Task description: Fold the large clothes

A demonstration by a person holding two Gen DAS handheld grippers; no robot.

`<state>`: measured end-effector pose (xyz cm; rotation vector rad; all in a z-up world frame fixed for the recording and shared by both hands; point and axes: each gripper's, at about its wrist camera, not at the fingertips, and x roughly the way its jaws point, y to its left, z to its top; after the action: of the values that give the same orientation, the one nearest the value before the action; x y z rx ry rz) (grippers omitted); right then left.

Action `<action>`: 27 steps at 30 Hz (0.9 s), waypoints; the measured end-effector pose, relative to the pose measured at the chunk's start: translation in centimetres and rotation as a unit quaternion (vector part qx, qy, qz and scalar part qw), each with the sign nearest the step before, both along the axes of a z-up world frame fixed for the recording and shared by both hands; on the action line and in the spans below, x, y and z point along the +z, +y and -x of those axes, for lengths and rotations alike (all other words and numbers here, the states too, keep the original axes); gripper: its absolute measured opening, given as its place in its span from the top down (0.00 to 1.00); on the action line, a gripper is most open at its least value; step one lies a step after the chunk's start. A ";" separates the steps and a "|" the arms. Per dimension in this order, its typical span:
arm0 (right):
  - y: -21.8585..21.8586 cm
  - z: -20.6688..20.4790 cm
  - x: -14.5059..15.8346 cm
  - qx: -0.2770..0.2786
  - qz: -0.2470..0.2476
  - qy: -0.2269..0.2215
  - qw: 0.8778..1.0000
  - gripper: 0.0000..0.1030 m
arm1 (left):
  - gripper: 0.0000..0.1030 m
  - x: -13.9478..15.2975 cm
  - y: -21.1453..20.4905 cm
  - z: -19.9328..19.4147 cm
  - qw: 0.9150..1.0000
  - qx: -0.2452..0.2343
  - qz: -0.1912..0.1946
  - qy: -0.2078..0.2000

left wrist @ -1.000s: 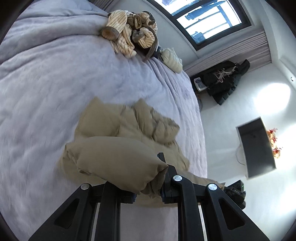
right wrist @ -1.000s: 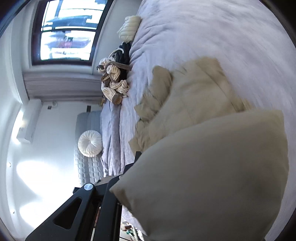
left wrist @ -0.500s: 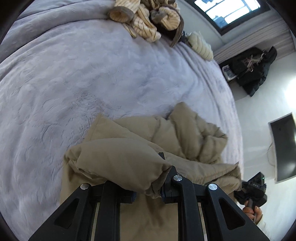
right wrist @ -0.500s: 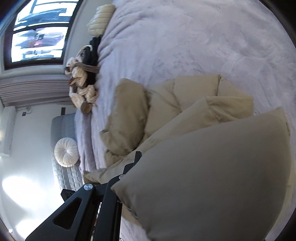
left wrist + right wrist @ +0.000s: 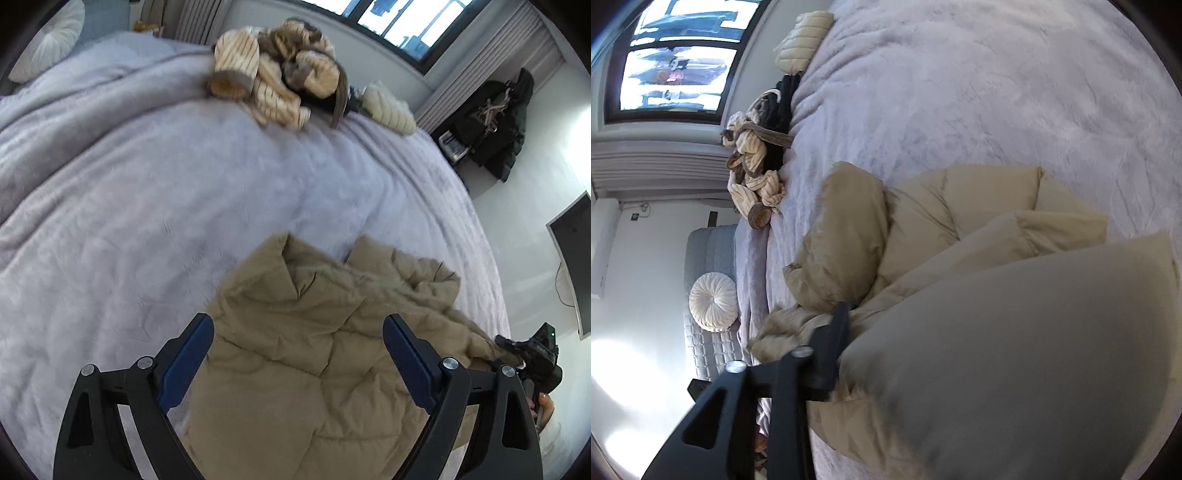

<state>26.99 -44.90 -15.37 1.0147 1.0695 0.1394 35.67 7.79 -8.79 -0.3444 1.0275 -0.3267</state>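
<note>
A tan puffer jacket (image 5: 332, 332) lies crumpled on the lilac bed cover (image 5: 147, 192), near the bed's right edge. My left gripper (image 5: 295, 354) is open and empty, its blue-padded jaws spread wide just above the jacket. In the right wrist view the jacket (image 5: 923, 221) fills the lower right. My right gripper (image 5: 857, 339) is shut on a puffy fold of the jacket (image 5: 1034, 350), which hides one finger. The right gripper also shows in the left wrist view (image 5: 532, 354) at the jacket's right end.
A pile of striped cream and brown clothes (image 5: 280, 81) and a cream puffer (image 5: 388, 107) lie at the bed's far edge under the window. Dark coats (image 5: 495, 122) hang at the right wall. A round white cushion (image 5: 713, 301) sits by the headboard.
My left gripper has opened and let go of the jacket fold, which has dropped flat. The right gripper keeps its hold and has lowered the jacket onto the bed.
</note>
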 end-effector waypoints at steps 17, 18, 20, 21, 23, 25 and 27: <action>0.3 -1.4 1.0 0.019 0.248 -0.013 0.969 0.80 | 0.16 -8.2 -6.1 -5.9 0.995 0.028 -0.093 0.009; -0.1 -1.7 0.1 0.017 0.243 -0.008 0.970 0.80 | 0.16 -8.9 -5.9 -6.0 0.995 0.032 -0.090 0.013; -0.3 -2.3 -1.6 0.012 0.239 0.003 0.971 0.83 | 0.16 -10.0 -5.6 -6.3 0.995 0.035 -0.087 0.018; -0.5 -2.7 -2.9 0.011 0.231 0.008 0.973 0.84 | 0.16 -10.5 -5.6 -6.4 0.995 0.035 -0.088 0.020; -0.6 -3.2 -4.1 0.011 0.228 0.009 0.974 0.85 | 0.16 -11.4 -5.8 -6.6 0.995 0.032 -0.092 0.018; -0.6 -3.7 -5.1 0.014 0.229 0.006 0.973 0.85 | 0.16 -12.1 -5.8 -6.9 0.995 0.034 -0.087 0.019; -0.5 -3.9 -5.6 0.019 0.231 0.002 0.973 0.85 | 0.16 -12.7 -5.7 -7.2 0.996 0.039 -0.077 0.020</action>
<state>30.89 -45.39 -21.00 0.5756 1.0606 -0.0802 42.86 2.10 -21.51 -0.2520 1.0688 -0.1693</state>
